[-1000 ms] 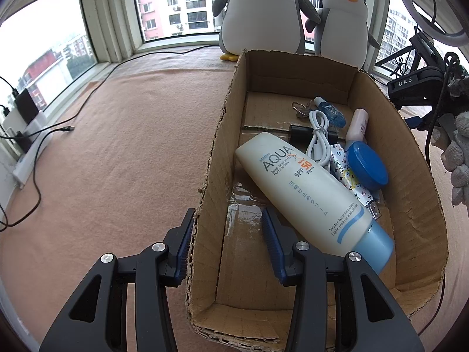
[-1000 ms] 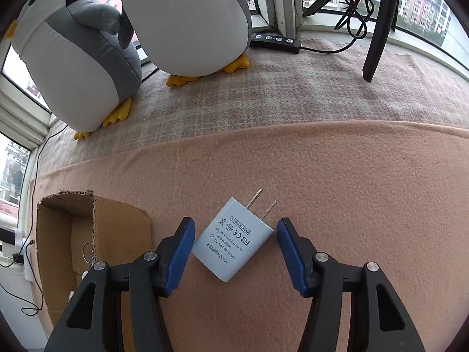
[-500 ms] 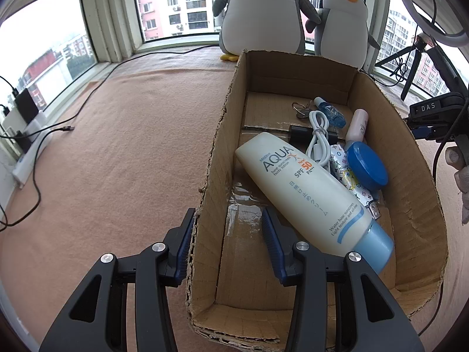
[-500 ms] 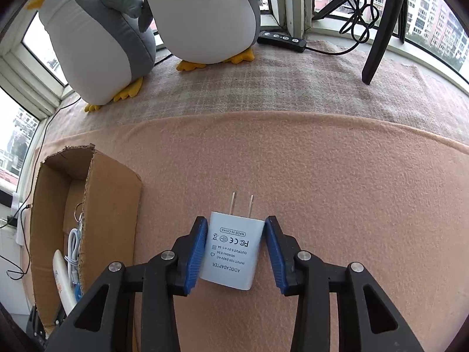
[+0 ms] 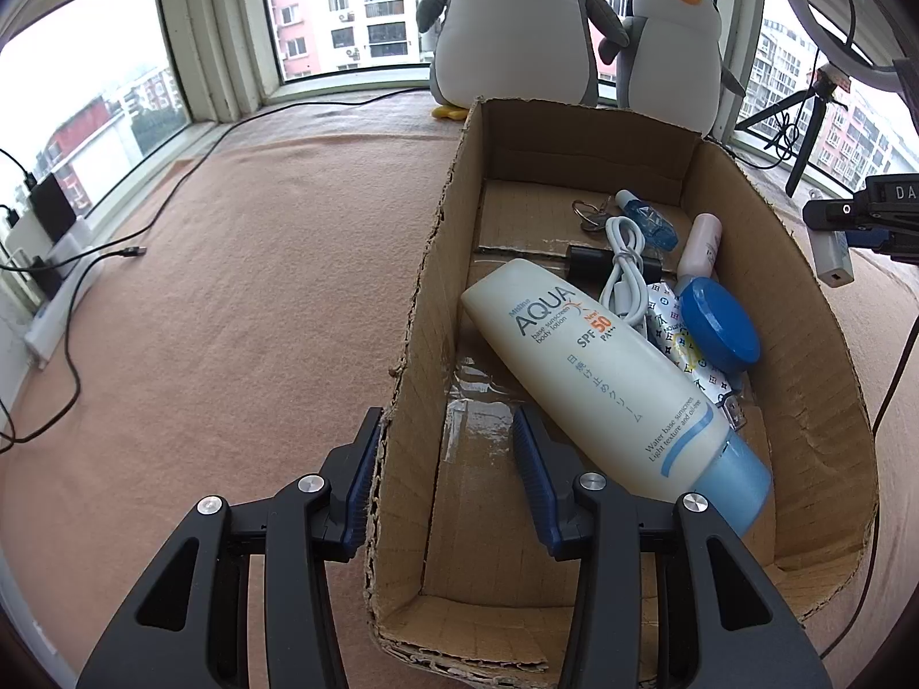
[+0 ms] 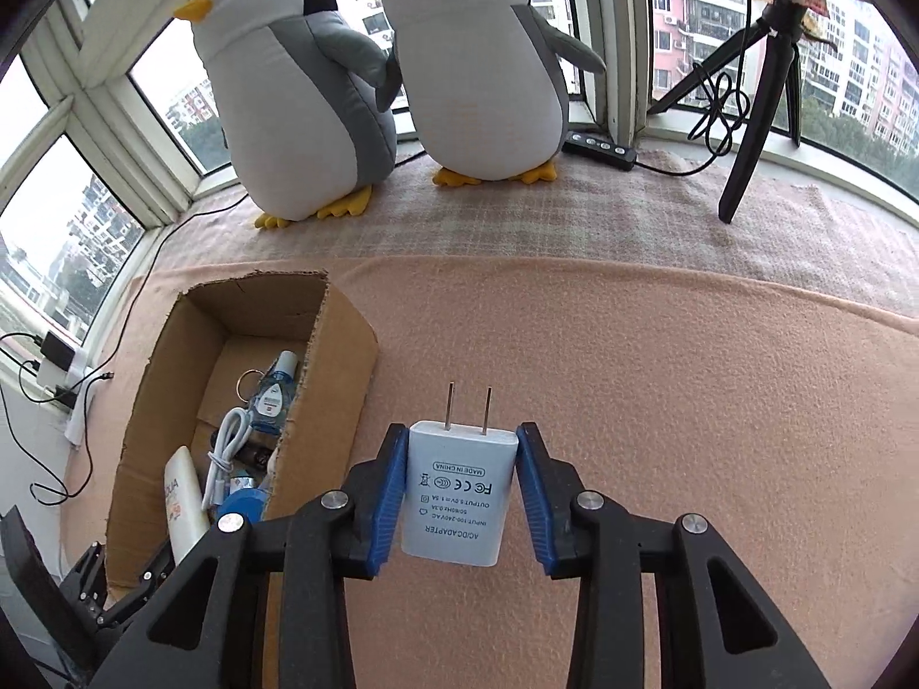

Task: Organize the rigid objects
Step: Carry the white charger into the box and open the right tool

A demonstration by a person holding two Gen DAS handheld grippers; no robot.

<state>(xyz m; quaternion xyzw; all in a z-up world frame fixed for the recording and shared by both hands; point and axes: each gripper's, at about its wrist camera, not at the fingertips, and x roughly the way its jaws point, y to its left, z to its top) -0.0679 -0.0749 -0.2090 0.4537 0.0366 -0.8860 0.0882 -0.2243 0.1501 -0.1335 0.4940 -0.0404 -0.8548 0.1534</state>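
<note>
While your right gripper (image 6: pixel 459 494) is pinching the white plastic plug adapter (image 6: pixel 456 494), your left gripper (image 5: pixel 445 482), jaws wide, is straddling the brown cardboard box (image 5: pixel 804 356) wall.
You are risking a slip: smooth casing, prongs snagging the box rim.

My right gripper (image 6: pixel 460 488) is clamped on the white adapter (image 6: pixel 456 491), prongs pointing forward, lifted off the surface. My left gripper (image 5: pixel 445 471) is spread wide, one finger either side of the box wall (image 5: pixel 413 402), gripping nothing

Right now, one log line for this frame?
left gripper: open, straddling cardboard box wall | right gripper: shut on white AC adapter, lifted beside box | next: likely adapter into box
</note>
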